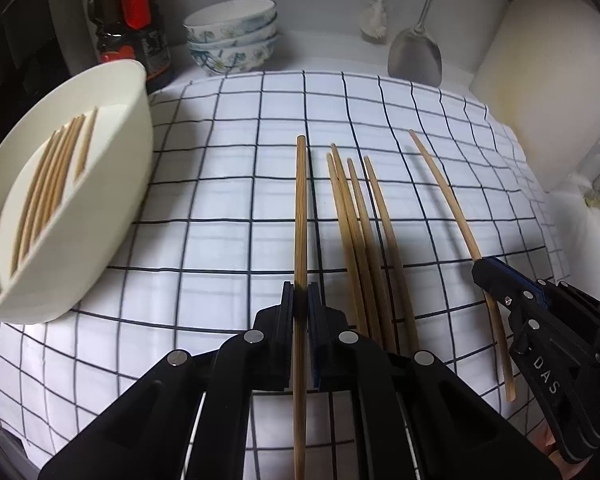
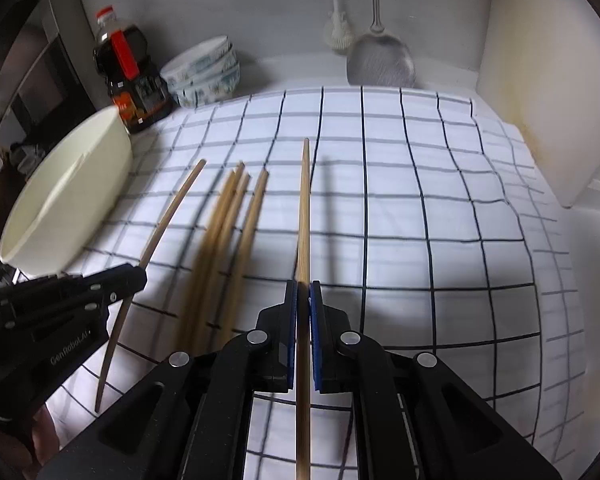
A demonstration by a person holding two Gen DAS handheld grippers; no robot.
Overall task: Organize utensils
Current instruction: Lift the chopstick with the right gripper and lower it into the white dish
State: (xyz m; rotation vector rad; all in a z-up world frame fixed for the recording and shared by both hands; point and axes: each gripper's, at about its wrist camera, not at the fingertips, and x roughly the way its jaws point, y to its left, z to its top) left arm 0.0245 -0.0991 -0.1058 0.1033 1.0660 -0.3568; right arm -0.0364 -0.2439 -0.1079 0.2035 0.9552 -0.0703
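Note:
My left gripper (image 1: 300, 296) is shut on a bamboo chopstick (image 1: 301, 208), which runs straight ahead between the pads, lifted off the checked cloth (image 1: 220, 152). My right gripper (image 2: 304, 292) is shut on another chopstick (image 2: 305, 208), which also casts a shadow on the cloth. Each gripper shows in the other's view: the right gripper (image 1: 480, 269) at the right, the left gripper (image 2: 139, 275) at the left. Several loose chopsticks (image 1: 360, 232) (image 2: 228, 232) lie on the cloth between them. A white oval container (image 1: 112, 184) (image 2: 80, 184) at the left holds several chopsticks (image 1: 48, 188).
At the back stand a dark sauce bottle (image 1: 128, 24) and stacked patterned bowls (image 1: 232, 36). A metal spatula (image 1: 416, 56) and a white brush (image 1: 374, 20) hang on the back wall. A pale cutting board (image 1: 548, 92) leans at the right.

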